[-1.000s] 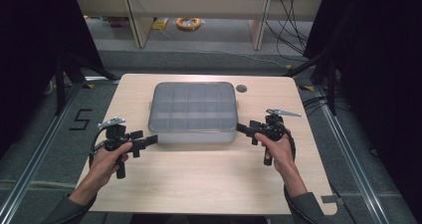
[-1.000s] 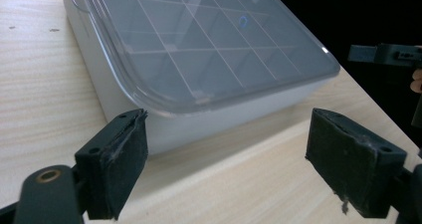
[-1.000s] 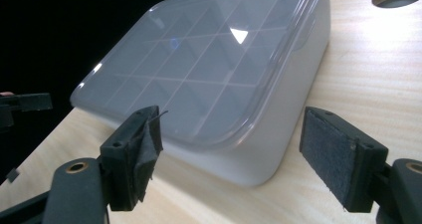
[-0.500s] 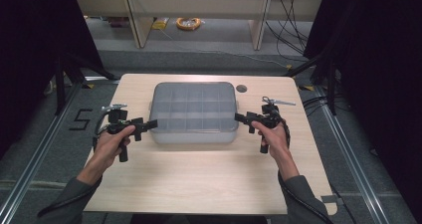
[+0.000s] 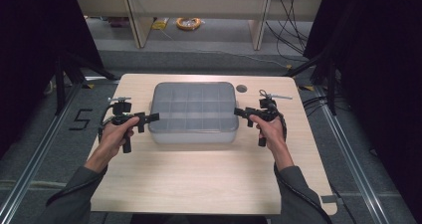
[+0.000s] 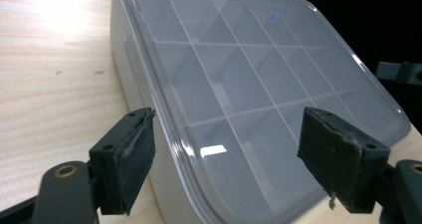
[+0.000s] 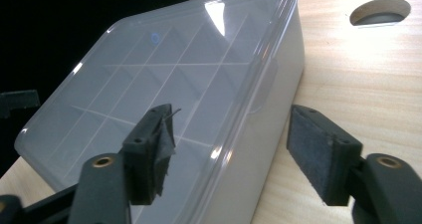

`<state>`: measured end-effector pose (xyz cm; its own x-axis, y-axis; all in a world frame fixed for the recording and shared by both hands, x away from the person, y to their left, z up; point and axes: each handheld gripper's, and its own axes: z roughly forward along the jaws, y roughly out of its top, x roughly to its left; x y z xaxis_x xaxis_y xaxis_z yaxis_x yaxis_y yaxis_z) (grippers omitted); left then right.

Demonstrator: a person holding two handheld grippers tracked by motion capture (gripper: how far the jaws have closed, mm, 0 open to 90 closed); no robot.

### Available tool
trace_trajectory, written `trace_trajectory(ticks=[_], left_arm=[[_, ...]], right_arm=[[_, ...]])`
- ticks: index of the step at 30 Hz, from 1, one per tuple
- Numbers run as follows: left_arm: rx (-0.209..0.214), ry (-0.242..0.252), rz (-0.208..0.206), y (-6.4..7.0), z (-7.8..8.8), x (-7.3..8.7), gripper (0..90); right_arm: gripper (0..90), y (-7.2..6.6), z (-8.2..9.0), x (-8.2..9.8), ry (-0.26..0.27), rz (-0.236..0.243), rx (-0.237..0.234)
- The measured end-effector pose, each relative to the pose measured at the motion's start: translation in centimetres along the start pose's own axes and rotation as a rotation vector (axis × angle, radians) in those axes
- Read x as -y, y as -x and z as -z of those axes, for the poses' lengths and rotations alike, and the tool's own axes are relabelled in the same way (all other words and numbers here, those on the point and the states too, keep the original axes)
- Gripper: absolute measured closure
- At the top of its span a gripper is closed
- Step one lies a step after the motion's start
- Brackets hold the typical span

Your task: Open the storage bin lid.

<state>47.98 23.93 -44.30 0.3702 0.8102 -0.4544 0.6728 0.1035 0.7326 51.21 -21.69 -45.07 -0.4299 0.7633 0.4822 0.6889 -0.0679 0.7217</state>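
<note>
One lidded box (image 5: 194, 113) sits at the centre of the high view on the table (image 5: 199, 179). The left gripper (image 5: 148, 117) is at its left end and the right gripper (image 5: 240, 112) at its right end. Both are spread wide, each straddling the lid's rim. If one pad closes on the lid alone, the lid may pop off or the box tilt. Count: one box, two grippers, one table hole (image 5: 242, 88).

a single mark — "5" — on the floor (image 5: 82, 119) left of the table.
</note>
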Motion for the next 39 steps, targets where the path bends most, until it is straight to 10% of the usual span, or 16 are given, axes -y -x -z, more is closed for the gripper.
trace_trajectory(ticks=[10, 15, 18, 22, 25, 26, 32, 35, 36, 39], left_arm=[[-0.053, -0.027, 0.02, -1.0, -1.5, -1.4, 23.9], [-0.061, -0.052, 0.019, -1.4, -2.1, -1.8, 26.5], [-0.053, -0.037, 0.052, -1.7, -2.7, -2.0, 27.8], [-0.062, -0.056, 0.063, -2.4, -3.3, -2.0, 31.1], [-0.063, -0.049, 0.079, -2.8, -3.8, -2.1, 34.3], [-0.063, -0.048, 0.083, -2.9, -4.0, -2.1, 34.9], [-0.058, -0.051, 0.094, -3.2, -4.5, -2.2, 37.0], [-0.054, -0.058, 0.09, -3.0, -4.6, -2.4, 38.5], [-0.045, -0.054, 0.1, -2.9, -4.8, -2.6, 42.7], [-0.05, -0.064, 0.099, -2.9, -4.9, -2.6, 44.4]], right_arm=[[42.6, 0.6, -1.9, -0.9, -0.006, 0.036, 0.015], [43.6, 0.0, -2.3, -1.0, -0.028, -0.047, 0.015], [43.7, 0.6, -2.6, -1.2, -0.009, 0.017, 0.023], [44.2, 0.2, -2.6, -1.4, -0.034, -0.065, 0.012], [44.5, 0.9, -2.9, -1.5, -0.022, 0.001, 0.013], [44.8, 0.5, -3.1, -1.5, -0.037, -0.061, 0.015], [46.1, 1.1, -3.5, -1.6, -0.026, -0.023, 0.028], [47.7, 0.7, -3.6, -1.4, -0.054, -0.093, 0.011], [51.1, 1.2, -3.8, -1.5, -0.025, -0.02, 0.015], [51.4, 1.1, -3.8, -1.5, -0.03, -0.016, 0.006]])
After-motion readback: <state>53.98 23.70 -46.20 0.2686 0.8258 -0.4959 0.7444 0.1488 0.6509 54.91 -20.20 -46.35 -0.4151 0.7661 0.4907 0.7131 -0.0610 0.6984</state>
